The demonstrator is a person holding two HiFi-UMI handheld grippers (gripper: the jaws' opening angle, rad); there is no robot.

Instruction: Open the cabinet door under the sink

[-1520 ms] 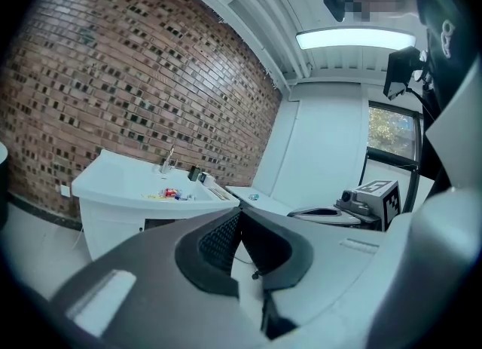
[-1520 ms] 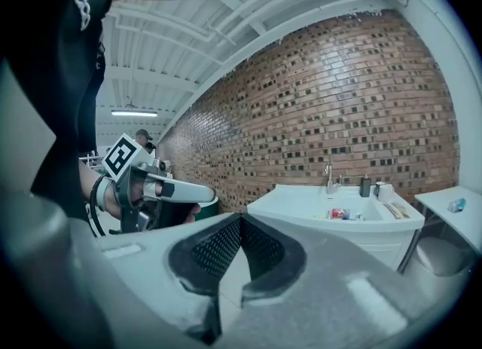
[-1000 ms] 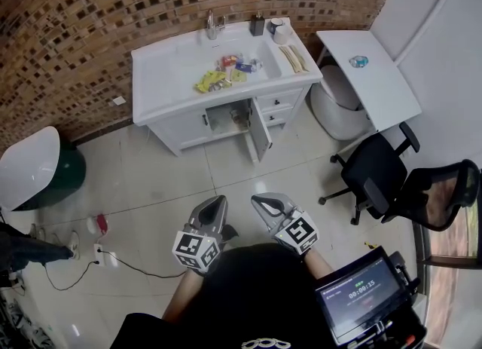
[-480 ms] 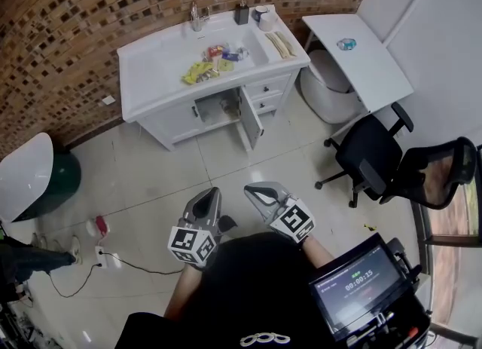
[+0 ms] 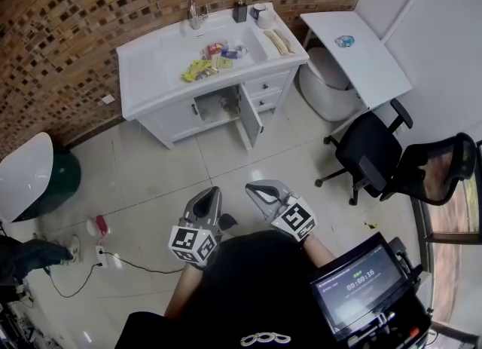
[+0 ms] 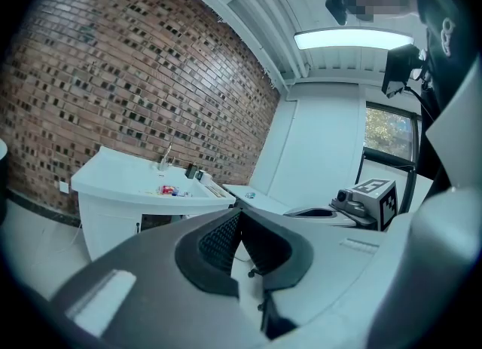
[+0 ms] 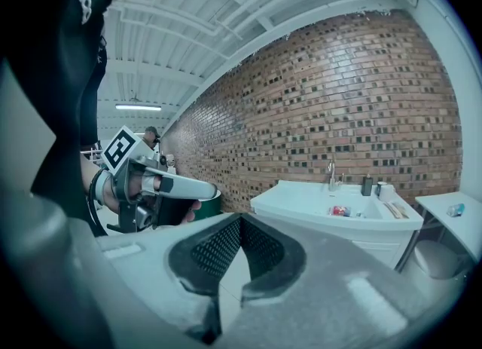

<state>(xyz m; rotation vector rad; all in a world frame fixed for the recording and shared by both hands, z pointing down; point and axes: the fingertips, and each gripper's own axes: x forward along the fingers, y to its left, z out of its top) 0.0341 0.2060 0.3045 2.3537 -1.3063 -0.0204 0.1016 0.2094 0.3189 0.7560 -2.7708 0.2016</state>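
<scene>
Close in at the person's waist, the grey two-jaw left gripper (image 5: 211,195) has its fingers pressed together on nothing. The matching right gripper (image 5: 256,189) beside it is also closed and empty. Both hover well apart from the work. Out across the pale glossy tiled floor (image 5: 226,155) stands the white sink vanity (image 5: 162,76). There's the target: the white cabinet door (image 5: 252,119) under the basin already looks swung outward, with the dark opening (image 5: 218,106) showing beside it. So the job looks largely done. If it wants widening, walk in first and spread one gripper's jaws before arriving. Catch the door's free edge, then draw it round its hinge arc, not straight back. Behind it all, the brown brick wall (image 5: 90,8).
</scene>
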